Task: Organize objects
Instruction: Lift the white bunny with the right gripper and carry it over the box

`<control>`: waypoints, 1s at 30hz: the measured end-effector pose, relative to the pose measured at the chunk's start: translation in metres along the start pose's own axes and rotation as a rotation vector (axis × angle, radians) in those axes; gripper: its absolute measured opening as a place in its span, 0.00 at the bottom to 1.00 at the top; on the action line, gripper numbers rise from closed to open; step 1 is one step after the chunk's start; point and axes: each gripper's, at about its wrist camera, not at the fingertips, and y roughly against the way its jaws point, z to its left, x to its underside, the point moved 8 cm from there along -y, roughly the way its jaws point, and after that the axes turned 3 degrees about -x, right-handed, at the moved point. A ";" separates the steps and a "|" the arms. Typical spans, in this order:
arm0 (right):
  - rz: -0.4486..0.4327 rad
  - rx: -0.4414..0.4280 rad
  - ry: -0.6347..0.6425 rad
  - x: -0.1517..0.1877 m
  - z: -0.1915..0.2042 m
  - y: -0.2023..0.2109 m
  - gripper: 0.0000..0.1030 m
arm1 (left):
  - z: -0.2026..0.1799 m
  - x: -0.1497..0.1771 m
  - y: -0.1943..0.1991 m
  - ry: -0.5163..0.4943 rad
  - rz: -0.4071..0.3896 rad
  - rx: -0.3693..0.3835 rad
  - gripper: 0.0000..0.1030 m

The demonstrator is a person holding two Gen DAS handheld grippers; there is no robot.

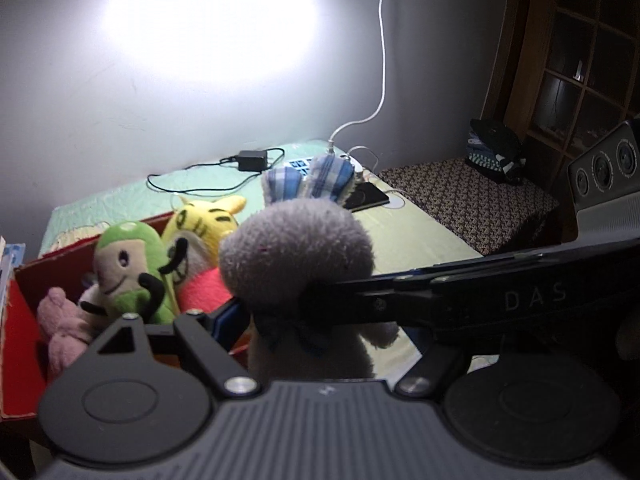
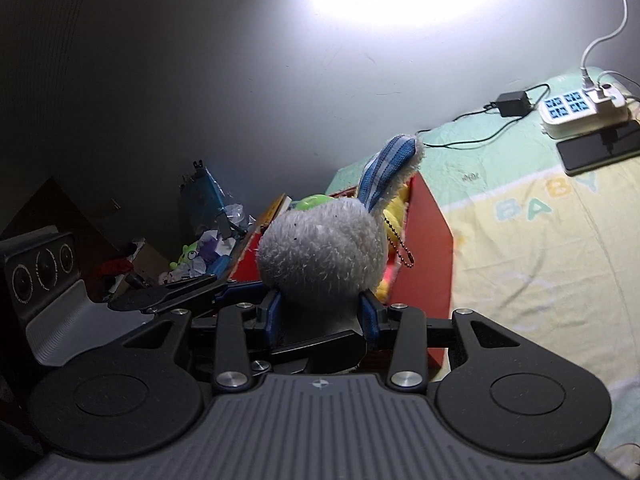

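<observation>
Two grippers hold one grey plush rabbit (image 2: 320,252) above the near edge of the red box (image 1: 20,320): the left gripper (image 1: 276,312) clamped at its neck, the right gripper (image 2: 320,314) clamped under its head. Left of it, a green plush (image 1: 128,272) and a yellow plush (image 1: 204,220) sit in the box on the bed (image 2: 540,240).

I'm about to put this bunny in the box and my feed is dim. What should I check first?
1. Right gripper shut on the bunny, pads on both sides of its neck: ok.
2. Left gripper grip: one pad touches the bunny, the other is hidden: cannot tell.
3. Box open on top: ok.
4. Room in the box: the green toy, yellow toy and pink toy crowd it: cannot tell.
5. Phone well away from the box: ok.
</observation>
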 end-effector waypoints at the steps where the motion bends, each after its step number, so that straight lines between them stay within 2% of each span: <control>1: -0.003 -0.007 0.010 -0.002 0.006 -0.006 0.41 | 0.007 -0.001 0.004 0.006 -0.010 -0.008 0.78; 7: -0.001 -0.055 0.057 -0.011 0.037 -0.043 0.41 | 0.052 -0.005 0.027 0.039 -0.053 -0.067 0.78; 12: 0.017 -0.088 0.063 -0.015 0.057 -0.078 0.41 | 0.089 -0.004 0.037 0.067 -0.057 -0.125 0.78; 22: 0.099 -0.108 -0.005 -0.010 0.073 -0.147 0.41 | 0.159 0.009 0.034 0.173 -0.009 -0.188 0.78; 30: 0.142 -0.063 -0.044 -0.001 0.072 -0.189 0.40 | 0.198 0.023 0.013 0.225 0.047 -0.217 0.78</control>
